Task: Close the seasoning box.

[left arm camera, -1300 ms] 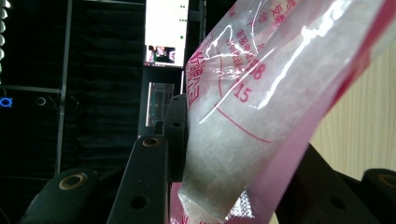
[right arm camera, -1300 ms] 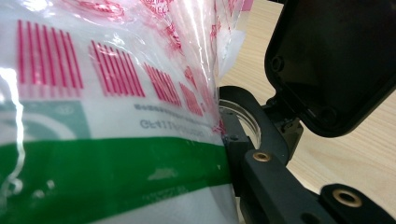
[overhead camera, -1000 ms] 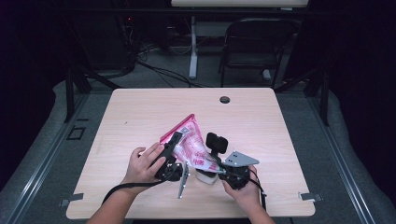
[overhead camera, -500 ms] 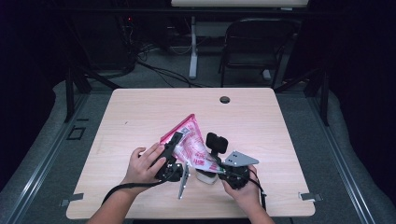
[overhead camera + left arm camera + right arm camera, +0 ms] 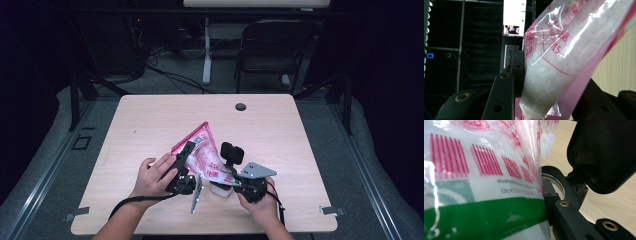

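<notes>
A clear plastic bag with pink print and white grains inside is held up over the table's near middle, its pointed corner toward the far side. My left gripper is shut on its left part; in the left gripper view the bag is pinched between both jaws. My right gripper grips the bag's lower, fuller end, where the bag shows red stripes and a green band. One right finger presses its side; the other is hidden.
The wooden table has a dark cable hole near its far edge. A black rounded block stands just beyond the right gripper. A chair stands behind the table. Cables trail off the near edge.
</notes>
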